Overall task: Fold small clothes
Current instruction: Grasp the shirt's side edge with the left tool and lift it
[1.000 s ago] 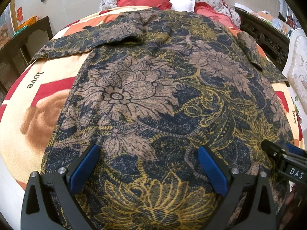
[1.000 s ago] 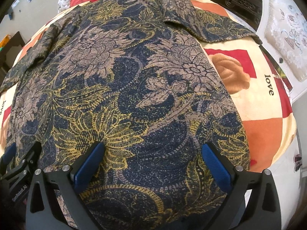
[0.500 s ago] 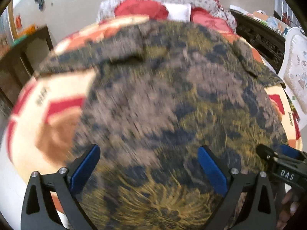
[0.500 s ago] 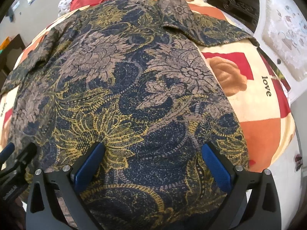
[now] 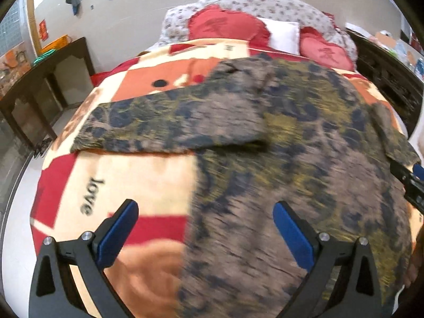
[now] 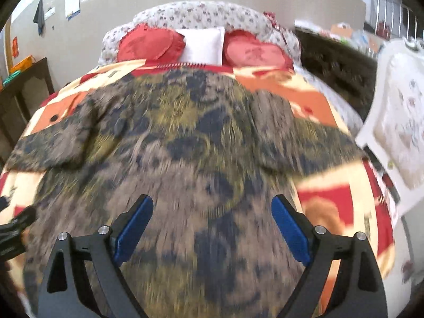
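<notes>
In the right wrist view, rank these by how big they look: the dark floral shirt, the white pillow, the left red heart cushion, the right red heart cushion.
1. Dark floral shirt, by far the largest.
2. Left red heart cushion and right red heart cushion: too alike to rank.
3. White pillow, smallest, though partly hidden behind the cushions.

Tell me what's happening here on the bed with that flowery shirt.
A person holds a two-finger gripper in each hand over a dark floral shirt spread flat on a patterned blanket on the bed. Both sleeves lie out to the sides, so no fold is made yet. The left gripper and the right gripper are both open, above the shirt's lower part, gripping nothing. Both views are blurred, so the cameras are moving. Red cushions and a white pillow sit at the headboard.
</notes>
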Action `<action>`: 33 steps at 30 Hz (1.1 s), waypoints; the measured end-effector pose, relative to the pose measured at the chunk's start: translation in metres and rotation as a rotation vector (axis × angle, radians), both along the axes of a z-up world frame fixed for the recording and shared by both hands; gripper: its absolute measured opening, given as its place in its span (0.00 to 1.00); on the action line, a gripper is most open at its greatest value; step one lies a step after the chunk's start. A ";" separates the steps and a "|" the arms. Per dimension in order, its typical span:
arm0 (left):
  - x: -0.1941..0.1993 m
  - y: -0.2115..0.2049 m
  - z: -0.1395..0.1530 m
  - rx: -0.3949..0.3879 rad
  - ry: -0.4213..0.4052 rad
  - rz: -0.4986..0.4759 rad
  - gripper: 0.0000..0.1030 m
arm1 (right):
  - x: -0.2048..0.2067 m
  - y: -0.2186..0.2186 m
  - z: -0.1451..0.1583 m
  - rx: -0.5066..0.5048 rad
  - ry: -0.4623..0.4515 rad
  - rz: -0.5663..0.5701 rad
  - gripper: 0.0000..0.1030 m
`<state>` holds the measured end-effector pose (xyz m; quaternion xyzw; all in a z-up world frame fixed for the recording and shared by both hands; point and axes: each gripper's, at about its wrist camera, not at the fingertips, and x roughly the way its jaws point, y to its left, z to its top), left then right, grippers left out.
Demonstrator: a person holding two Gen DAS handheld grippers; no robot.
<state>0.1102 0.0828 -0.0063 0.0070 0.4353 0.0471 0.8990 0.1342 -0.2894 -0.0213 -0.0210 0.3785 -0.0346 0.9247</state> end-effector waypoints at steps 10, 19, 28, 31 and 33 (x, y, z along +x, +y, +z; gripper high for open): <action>0.053 0.199 0.017 -0.338 0.033 0.217 0.99 | 0.049 0.011 -0.069 0.059 0.109 0.039 0.93; 0.051 0.265 -0.036 -1.010 0.076 0.363 0.99 | 0.047 0.018 -0.069 0.027 0.097 0.033 0.94; 0.092 0.268 -0.041 -0.994 0.026 0.269 0.99 | 0.050 0.017 -0.070 0.030 0.098 0.033 0.94; 0.102 0.269 -0.039 -1.016 0.001 0.259 0.97 | 0.050 0.017 -0.070 0.029 0.098 0.032 0.94; 0.106 0.269 -0.036 -0.987 0.005 0.260 0.81 | 0.050 0.017 -0.070 0.029 0.098 0.032 0.94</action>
